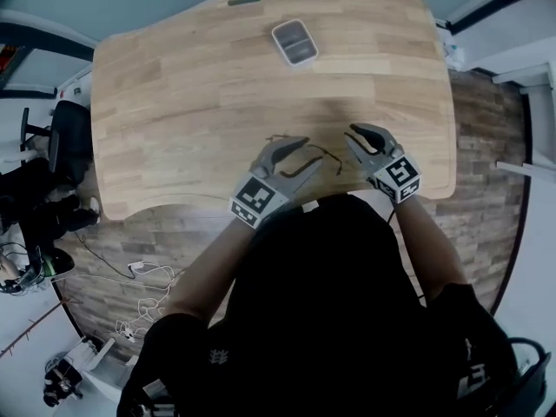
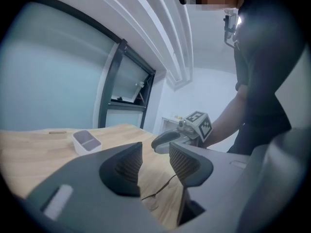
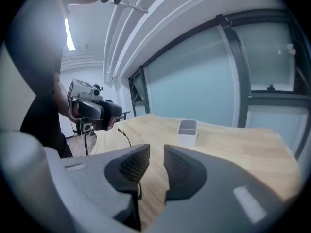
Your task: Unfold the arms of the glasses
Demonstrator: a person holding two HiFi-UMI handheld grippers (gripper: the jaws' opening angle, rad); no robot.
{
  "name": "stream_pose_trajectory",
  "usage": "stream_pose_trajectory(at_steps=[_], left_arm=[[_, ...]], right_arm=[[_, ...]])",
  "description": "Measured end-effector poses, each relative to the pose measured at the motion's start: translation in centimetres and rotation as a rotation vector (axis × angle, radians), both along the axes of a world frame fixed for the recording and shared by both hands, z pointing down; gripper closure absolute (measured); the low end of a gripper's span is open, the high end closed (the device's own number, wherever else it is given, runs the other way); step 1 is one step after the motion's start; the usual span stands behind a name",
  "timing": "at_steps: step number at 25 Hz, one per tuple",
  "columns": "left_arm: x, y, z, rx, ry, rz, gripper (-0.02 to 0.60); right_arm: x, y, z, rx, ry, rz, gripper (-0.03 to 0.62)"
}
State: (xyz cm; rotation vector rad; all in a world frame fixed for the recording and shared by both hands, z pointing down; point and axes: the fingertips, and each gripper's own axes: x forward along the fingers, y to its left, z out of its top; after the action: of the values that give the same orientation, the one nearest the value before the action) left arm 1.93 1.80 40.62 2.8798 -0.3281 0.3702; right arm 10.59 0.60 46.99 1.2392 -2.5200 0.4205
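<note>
The thin dark-framed glasses (image 1: 318, 152) lie on the wooden table (image 1: 174, 85) near its front edge, between my two grippers. My left gripper (image 1: 310, 150) hovers right over them with its jaws a little apart; one thin arm of the glasses (image 2: 158, 188) shows just below the gap, not clamped. My right gripper (image 1: 351, 138) is close on the right, its jaws narrowly apart with nothing between them. In the right gripper view an arm tip of the glasses (image 3: 122, 134) sticks up beside the left gripper (image 3: 96, 110). The left gripper view shows the right gripper (image 2: 167, 140) just ahead.
A small white tray (image 1: 294, 42) stands at the back of the table, also in the left gripper view (image 2: 86, 141) and right gripper view (image 3: 187, 128). The front edge of the table runs just under my grippers. A dark chair (image 1: 69, 142) and floor cables (image 1: 143, 307) are at the left.
</note>
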Motion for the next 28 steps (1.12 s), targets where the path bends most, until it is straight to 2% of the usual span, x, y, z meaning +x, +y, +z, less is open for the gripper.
stream_pose_trajectory(at_steps=[3, 8, 14, 19, 28], left_arm=[[-1.8, -2.0, -0.8, 0.026, -0.007, -0.072, 0.402], [-4.8, -5.2, -2.6, 0.078, 0.001, -0.225, 0.488], [-6.5, -6.8, -3.6, 0.115, 0.013, -0.301, 0.572], [-7.8, -7.9, -3.3, 0.120, -0.002, -0.360, 0.574], [-8.9, -8.5, -2.3, 0.113, -0.049, -0.398, 0.574]], right_arm=[[0.2, -1.5, -2.0, 0.035, -0.061, 0.050, 0.513], [0.8, -3.0, -5.0, 0.098, -0.080, 0.074, 0.530], [1.4, -3.9, -7.5, 0.150, -0.081, 0.083, 0.542], [1.4, -4.5, -8.2, 0.167, -0.092, 0.087, 0.588], [1.9, -4.7, -7.8, 0.152, -0.086, 0.125, 0.591]])
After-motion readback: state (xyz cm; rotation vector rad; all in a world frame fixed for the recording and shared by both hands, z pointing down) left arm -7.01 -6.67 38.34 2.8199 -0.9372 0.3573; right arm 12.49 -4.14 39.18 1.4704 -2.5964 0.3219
